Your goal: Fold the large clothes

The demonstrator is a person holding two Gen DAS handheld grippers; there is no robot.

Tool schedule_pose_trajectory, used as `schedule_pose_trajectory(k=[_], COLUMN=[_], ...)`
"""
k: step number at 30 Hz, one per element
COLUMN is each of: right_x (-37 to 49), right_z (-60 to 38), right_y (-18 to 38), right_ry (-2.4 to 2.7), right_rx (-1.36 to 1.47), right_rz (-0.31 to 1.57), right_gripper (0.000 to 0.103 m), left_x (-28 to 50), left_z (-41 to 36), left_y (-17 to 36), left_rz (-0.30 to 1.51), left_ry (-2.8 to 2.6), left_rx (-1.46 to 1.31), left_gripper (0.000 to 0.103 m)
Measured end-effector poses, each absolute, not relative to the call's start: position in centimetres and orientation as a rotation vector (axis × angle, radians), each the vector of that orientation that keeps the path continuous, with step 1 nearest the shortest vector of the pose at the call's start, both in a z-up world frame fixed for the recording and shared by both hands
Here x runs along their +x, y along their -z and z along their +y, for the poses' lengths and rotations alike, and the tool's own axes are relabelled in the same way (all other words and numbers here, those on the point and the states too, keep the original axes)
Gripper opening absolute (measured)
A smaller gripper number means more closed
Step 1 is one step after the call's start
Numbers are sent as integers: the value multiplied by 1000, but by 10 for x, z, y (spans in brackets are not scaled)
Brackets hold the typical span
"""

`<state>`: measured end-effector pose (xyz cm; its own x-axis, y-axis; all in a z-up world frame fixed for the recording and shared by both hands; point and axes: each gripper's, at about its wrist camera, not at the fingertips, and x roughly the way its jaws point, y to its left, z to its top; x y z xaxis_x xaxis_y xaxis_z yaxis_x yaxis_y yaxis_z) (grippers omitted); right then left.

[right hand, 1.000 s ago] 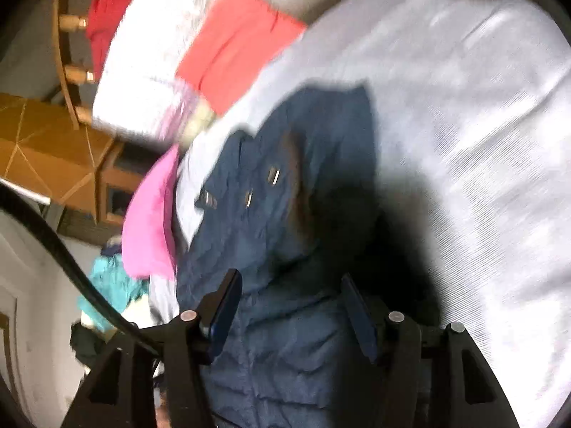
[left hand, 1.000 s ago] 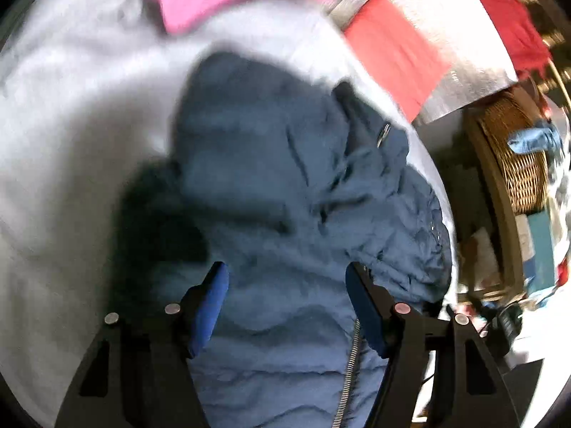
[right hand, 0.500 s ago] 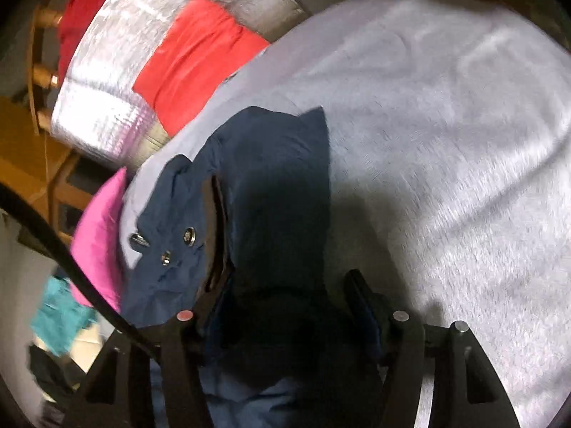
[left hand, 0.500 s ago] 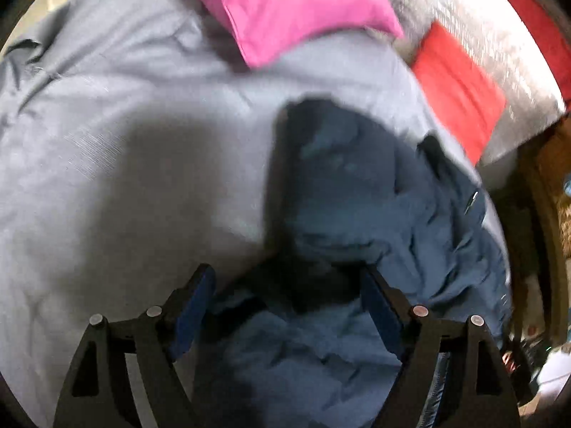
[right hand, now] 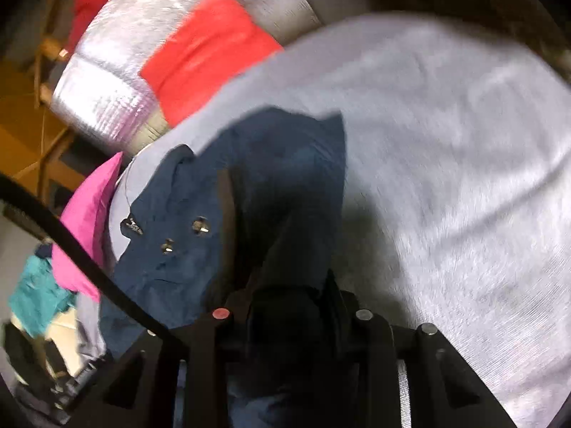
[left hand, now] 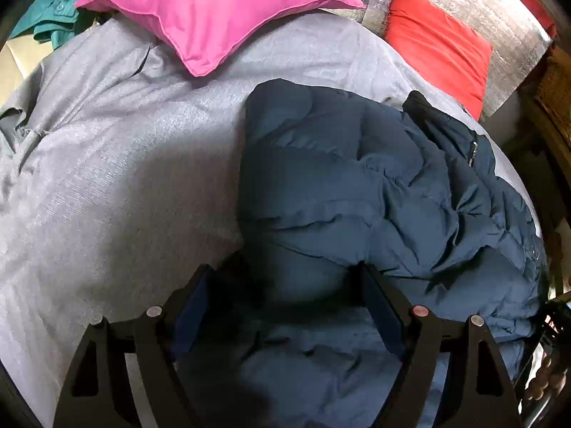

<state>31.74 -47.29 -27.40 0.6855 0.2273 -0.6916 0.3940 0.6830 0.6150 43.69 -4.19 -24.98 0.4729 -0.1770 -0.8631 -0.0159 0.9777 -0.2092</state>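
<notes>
Though bulky, likely light, soft and springy: navy quilted jacket point(left hand: 357, 185), crumpled on grey bedspread point(left hand: 107, 164) near pink pillow point(left hand: 214, 7). Shell probably slick; best taken at hem or collar edge, pinching several layers. Left gripper point(left hand: 285, 306): spread wide over a fold, gripping nothing, opened further than a second ago. Right gripper point(right hand: 285, 296): just closing, now clamped on dark jacket fabric, formerly apart. Views closer and lower than earlier.

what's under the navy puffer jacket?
The navy quilted puffer jacket lies on the grey bedsheet, which shows all around it. Whatever sits beneath its bulk is covered, so it cannot be told.
</notes>
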Motion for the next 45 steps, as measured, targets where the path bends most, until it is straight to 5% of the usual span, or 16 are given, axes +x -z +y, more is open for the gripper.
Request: schedule_pose_trajectory(k=[2, 5, 9, 27, 31, 36, 45], right_x=[314, 306, 304, 313, 306, 297, 312], right_z=[-476, -478, -481, -470, -464, -459, -467], right_y=[272, 264, 265, 274, 258, 237, 272], right_ry=[95, 99, 94, 154, 156, 161, 189], right_rx=[871, 857, 898, 761, 693, 630, 684], right_rz=[827, 810, 786, 852, 808, 712, 846], right_gripper=[38, 56, 61, 53, 43, 43, 45], left_x=[431, 430, 429, 421, 421, 420, 416], left_z=[-37, -35, -39, -65, -65, -67, -69], left_y=[244, 242, 243, 243, 242, 243, 243], left_rz=[1070, 1063, 1050, 967, 962, 949, 924], left_ry=[100, 99, 79, 7, 3, 3, 12], left_rx=[-188, -183, -142, 69, 80, 93, 114], left_gripper=[83, 83, 84, 87, 87, 87, 87])
